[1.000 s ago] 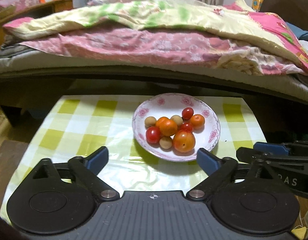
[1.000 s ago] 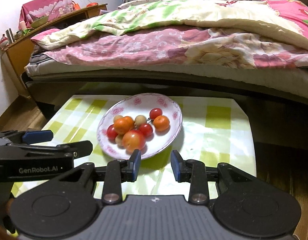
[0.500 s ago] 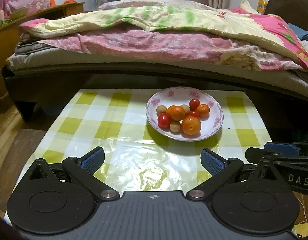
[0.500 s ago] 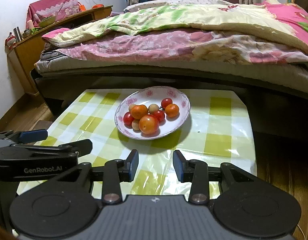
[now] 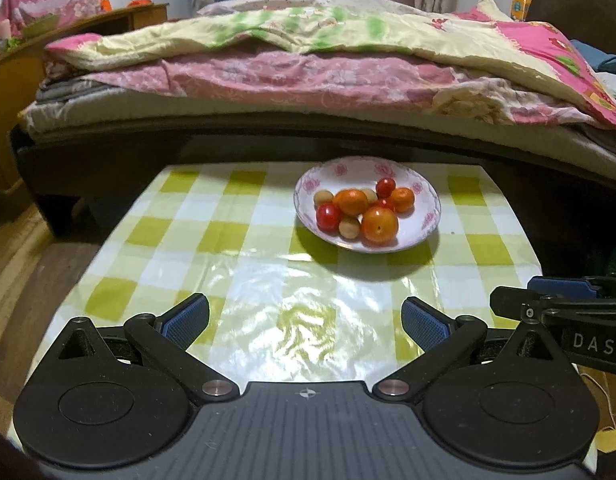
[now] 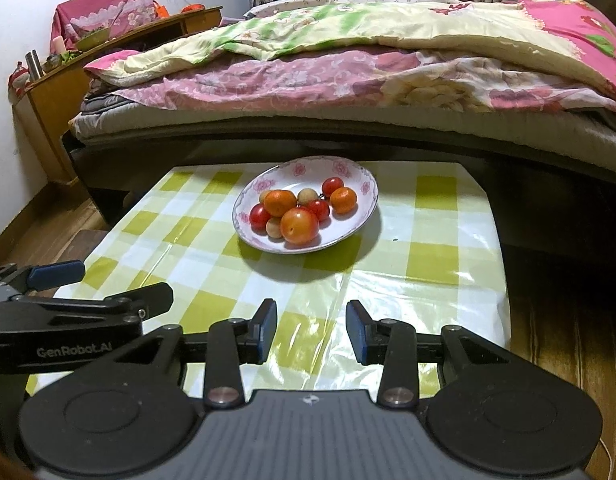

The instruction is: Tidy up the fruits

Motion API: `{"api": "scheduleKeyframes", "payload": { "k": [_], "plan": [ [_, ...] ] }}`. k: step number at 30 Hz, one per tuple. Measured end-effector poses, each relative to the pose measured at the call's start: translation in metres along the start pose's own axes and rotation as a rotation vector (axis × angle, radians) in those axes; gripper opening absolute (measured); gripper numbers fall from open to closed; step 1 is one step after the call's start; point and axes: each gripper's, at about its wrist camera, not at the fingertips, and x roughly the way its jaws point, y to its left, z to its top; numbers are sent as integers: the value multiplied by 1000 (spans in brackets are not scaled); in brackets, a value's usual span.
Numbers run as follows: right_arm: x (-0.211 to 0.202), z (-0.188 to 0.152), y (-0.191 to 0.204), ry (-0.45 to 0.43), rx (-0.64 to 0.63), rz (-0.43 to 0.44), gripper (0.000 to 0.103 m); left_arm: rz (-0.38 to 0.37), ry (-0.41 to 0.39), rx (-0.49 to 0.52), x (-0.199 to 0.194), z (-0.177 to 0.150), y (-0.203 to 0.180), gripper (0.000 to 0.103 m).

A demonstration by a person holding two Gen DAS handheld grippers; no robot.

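Observation:
A white flowered plate [image 5: 426,216] stands on the far middle of a small table with a yellow-green checked cloth [image 5: 228,240]. It holds several fruits: orange ones [image 5: 379,225], red tomatoes [image 5: 328,217] and pale brown round ones [image 5: 349,227]. It also shows in the right wrist view [image 6: 360,216]. My left gripper [image 5: 306,320] is open wide and empty over the near table edge. My right gripper [image 6: 311,330] is open and empty, well short of the plate. Each gripper shows at the other view's side.
A bed [image 5: 308,92] with pink and cream quilts runs along the far side of the table. A wooden desk [image 6: 68,80] with clutter stands at the left. Wooden floor [image 6: 568,320] lies to the right and left of the table.
Both grippers have pulled back from the plate, which now looks smaller and farther. Both stay empty, and the right jaws have opened a little wider.

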Motion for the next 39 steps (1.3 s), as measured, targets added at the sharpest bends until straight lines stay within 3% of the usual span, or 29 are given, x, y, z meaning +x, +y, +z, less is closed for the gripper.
{"api": "scheduleKeyframes", "payload": {
  "k": [39],
  "plan": [
    [-29, -57, 19, 65, -21, -12, 41, -46, 130, -36, -18, -48, -1, 103]
  ]
}}
